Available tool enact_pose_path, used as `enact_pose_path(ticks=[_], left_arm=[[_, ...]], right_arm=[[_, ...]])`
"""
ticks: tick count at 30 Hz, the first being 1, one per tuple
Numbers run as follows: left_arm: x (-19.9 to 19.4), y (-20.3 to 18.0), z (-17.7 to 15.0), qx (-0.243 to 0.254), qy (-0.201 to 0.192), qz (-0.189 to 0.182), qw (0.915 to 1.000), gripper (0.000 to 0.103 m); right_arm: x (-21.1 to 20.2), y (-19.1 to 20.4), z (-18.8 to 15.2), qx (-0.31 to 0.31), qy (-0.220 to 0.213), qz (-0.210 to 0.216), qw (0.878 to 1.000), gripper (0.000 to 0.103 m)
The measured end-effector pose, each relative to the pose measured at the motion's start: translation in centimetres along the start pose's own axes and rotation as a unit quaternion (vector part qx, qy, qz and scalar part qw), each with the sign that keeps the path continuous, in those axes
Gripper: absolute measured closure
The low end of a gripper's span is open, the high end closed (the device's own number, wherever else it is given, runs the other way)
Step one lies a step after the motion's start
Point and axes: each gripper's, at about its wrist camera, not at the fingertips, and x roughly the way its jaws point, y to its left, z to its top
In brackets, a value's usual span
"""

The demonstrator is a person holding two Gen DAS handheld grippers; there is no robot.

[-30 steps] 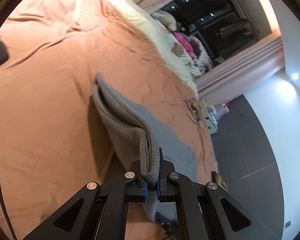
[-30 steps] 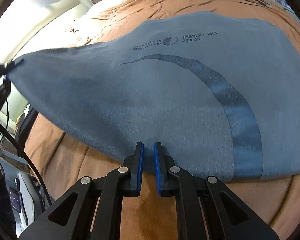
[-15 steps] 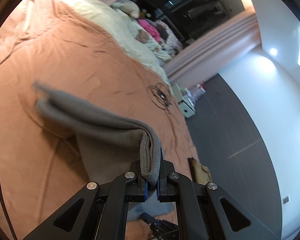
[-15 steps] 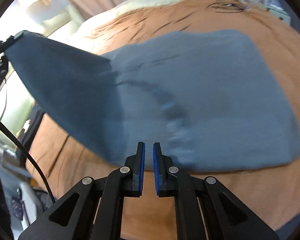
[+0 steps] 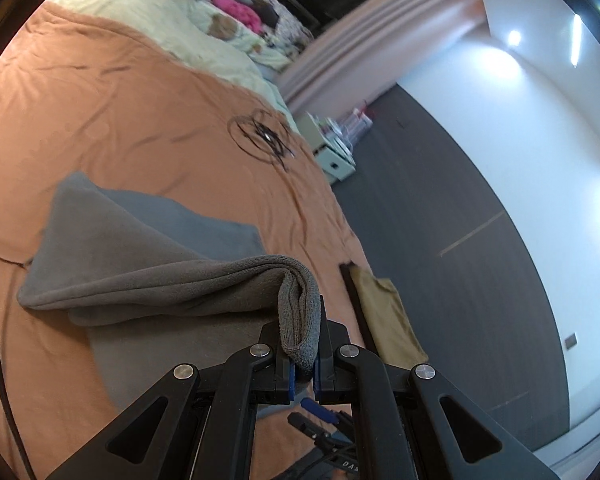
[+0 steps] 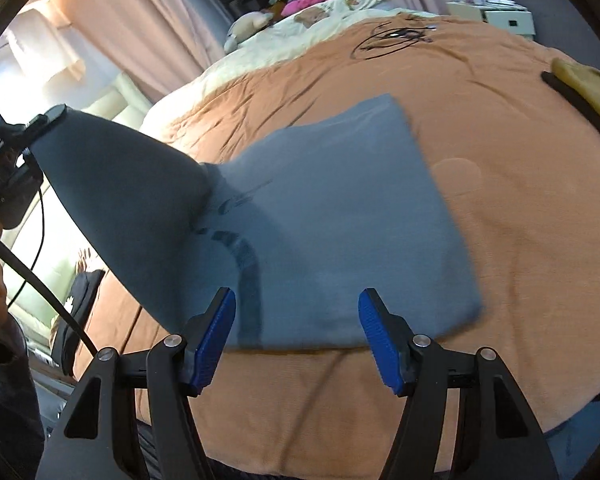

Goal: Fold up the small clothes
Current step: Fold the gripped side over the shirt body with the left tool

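Observation:
A grey-blue garment with a dark curved print lies on the orange bedspread. One of its corners is raised off the bed toward the left. My left gripper is shut on that corner, and the grey garment hangs from it in thick folds. The right wrist view shows the left gripper at the far left with the cloth stretched up to it. My right gripper hovers over the garment's near edge. Its jaws are opening, and nothing is between the blue pads.
A folded olive-yellow cloth sits at the bed's edge beside a dark strip. A black cable loop lies farther up the bedspread. Cream bedding with plush toys is at the head. Dark floor and a white bedside unit lie beyond.
The left gripper carried its corner up and across, so the garment went from spread out to partly doubled over. The right jaws, nearly shut before, now stand wide apart.

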Motion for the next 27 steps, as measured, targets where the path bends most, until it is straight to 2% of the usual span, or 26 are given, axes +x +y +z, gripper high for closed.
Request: enact_pose_path(ticks=[7,12,15,17,19,20,22,27], left_arm=[[5.9,-1.4,-2.2,0.015,0.053,-0.009,0.9984,0.098],[10.2,-2.3,-5.0,0.024,0.103,-0.021,0.9941,0.098],[12.9,-2.8,-6.3,0.027,0.131,-0.015,0.9910,0.097],[14.5,-2.6,-7.3,0.018,0.156,-0.018,0.9875,0.090],[15.2,-2.4,-8.0,0.011,0.174,-0.023,0.9845,0.071],[15.2,-2.4,-8.3,0.011,0.180,-0.031,0.9831,0.068],[14.5,-2.2,-8.3,0.023,0.176,-0.022,0.9840,0.055],[12.4,-0.2,-7.4,0.021,0.152,0.023,0.9879,0.053]], right_arm=[[-2.3,-2.6,-0.7,0.018,0.000,-0.017,1.000,0.041],[-4.5,-3.0,-1.4,0.019,0.008,-0.041,0.999,0.041],[-5.7,-3.1,-1.7,0.024,0.010,-0.052,0.998,0.041],[-6.5,-3.0,-1.9,0.026,0.010,-0.055,0.998,0.041],[-7.0,-2.9,-1.7,0.030,0.012,-0.052,0.998,0.041],[-7.2,-3.0,-1.7,0.030,0.013,-0.050,0.998,0.041],[-7.2,-2.9,-1.7,0.024,0.017,-0.049,0.998,0.041],[-5.9,-1.8,-0.8,-0.004,0.028,-0.048,0.998,0.041]])
